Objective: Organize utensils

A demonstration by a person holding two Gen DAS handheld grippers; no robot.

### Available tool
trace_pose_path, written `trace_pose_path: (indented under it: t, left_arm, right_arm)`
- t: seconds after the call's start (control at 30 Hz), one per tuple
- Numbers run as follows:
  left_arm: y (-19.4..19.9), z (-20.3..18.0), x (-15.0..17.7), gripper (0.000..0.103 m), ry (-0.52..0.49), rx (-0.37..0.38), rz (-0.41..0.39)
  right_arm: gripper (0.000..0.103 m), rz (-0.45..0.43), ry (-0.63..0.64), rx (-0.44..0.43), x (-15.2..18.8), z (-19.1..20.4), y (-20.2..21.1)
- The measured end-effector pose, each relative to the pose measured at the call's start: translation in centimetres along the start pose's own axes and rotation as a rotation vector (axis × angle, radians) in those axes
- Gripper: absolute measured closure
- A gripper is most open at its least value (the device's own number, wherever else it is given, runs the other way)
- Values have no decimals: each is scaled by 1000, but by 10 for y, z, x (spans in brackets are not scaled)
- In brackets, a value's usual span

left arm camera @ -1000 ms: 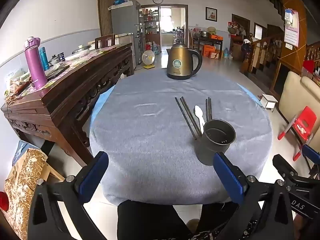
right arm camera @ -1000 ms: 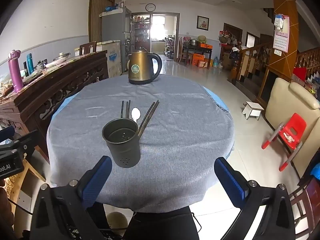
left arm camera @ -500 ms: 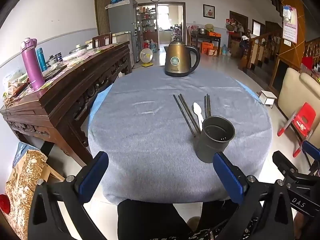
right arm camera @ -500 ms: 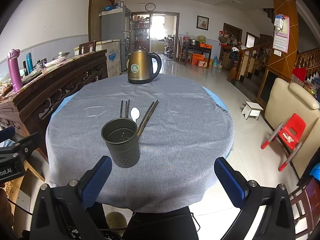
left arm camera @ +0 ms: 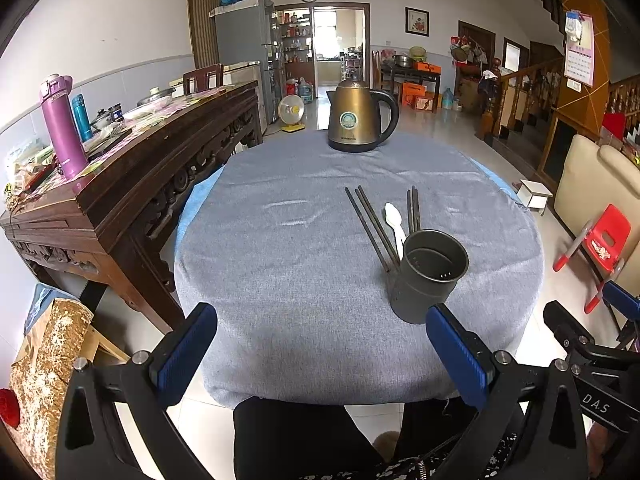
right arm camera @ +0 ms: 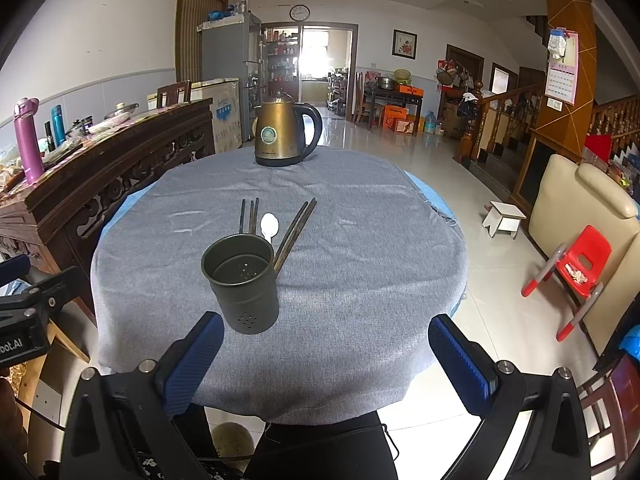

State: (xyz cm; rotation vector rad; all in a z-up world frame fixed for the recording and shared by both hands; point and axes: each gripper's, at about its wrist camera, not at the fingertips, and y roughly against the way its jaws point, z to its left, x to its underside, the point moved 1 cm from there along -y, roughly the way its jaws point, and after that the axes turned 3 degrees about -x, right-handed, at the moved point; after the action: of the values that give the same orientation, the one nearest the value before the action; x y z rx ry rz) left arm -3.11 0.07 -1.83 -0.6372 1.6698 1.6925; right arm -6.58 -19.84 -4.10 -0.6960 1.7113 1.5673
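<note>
An empty dark metal utensil cup [left arm camera: 430, 274] [right arm camera: 243, 282] stands upright on the round table's grey cloth [left arm camera: 304, 248] [right arm camera: 360, 248]. Behind it lie a white spoon [left arm camera: 394, 220] [right arm camera: 269, 225], one pair of dark chopsticks [left arm camera: 370, 222] [right arm camera: 296, 230] and a second dark pair [left arm camera: 413, 208] [right arm camera: 249, 214]. My left gripper [left arm camera: 320, 346] hangs open at the table's near edge, left of the cup. My right gripper [right arm camera: 326, 356] is open too, near the front edge, with the cup just ahead of its left finger [right arm camera: 192, 364]. Neither holds anything.
A bronze kettle [left arm camera: 358, 120] [right arm camera: 284, 134] stands at the table's far side. A carved wooden sideboard [left arm camera: 120, 184] with a purple bottle [left arm camera: 62, 128] runs along the left. A red child's chair [right arm camera: 576, 276] and a cream sofa [right arm camera: 580, 208] are on the right.
Both grippers stay open. The left view has tilted up slightly, so the table and cup sit a little lower; the right view has barely shifted.
</note>
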Motion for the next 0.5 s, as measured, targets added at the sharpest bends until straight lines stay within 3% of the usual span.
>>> trace_pose_path:
  t: [0.5]
  left_arm:
    - [-4, 0, 0, 0, 2, 2, 17]
  right_arm:
    - [0, 9, -1, 0, 2, -3, -5]
